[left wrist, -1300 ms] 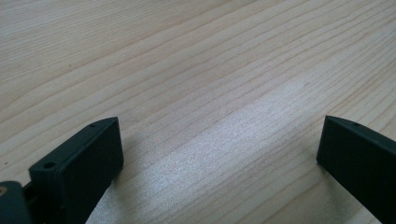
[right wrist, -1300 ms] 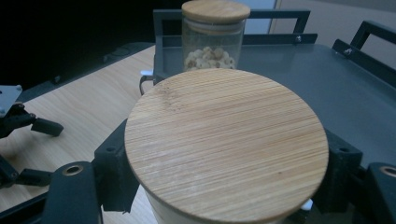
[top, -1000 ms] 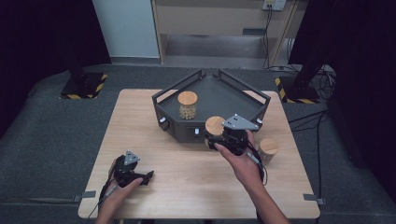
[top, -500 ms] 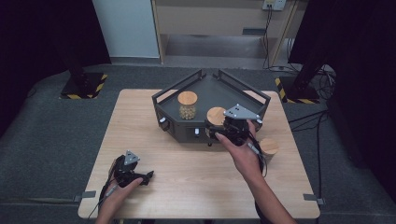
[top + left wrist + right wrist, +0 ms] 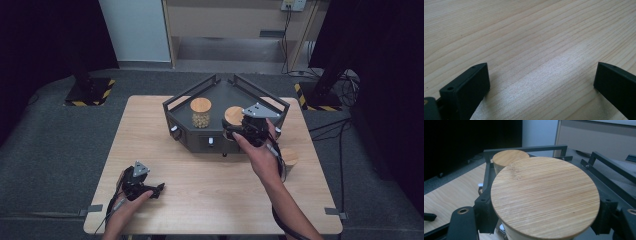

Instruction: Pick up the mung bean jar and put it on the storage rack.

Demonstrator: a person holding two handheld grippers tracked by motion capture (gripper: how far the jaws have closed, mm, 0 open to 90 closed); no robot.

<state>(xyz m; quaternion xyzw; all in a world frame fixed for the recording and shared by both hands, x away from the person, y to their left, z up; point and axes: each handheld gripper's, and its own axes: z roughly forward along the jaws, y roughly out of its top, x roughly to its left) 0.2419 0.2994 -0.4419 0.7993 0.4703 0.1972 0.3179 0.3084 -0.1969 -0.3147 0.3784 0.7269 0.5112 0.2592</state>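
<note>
Nearest me, my left gripper (image 5: pixel 158 188) rests low on the pale wooden table (image 5: pixel 200 200) at its near-left corner, my hand behind it. In the left gripper view its two black jaws stand wide apart with bare wood grain between them and nothing in reach.

Further out on the right, a third jar with a round bamboo lid (image 5: pixel 289 158) stands on the table just beside my right forearm, partly hidden by it.

My right gripper (image 5: pixel 234 131) is over the near-right edge of the dark grey angular metal tray with raised rail sides (image 5: pixel 220 85), which sits at the far middle of the table. Its jaws are clamped on the glass jar with a round bamboo lid (image 5: pixel 545 196); in the right gripper view the black pads press against either side of the jar just under the lid, and the lid's striped top spreads across the space between them. The jar sits at the tray's near edge, in its right half.

Beyond it, to the left inside the tray, a second bamboo-lidded glass jar holding pale round pieces (image 5: pixel 201 112) stands upright, apart from the held one.
</note>
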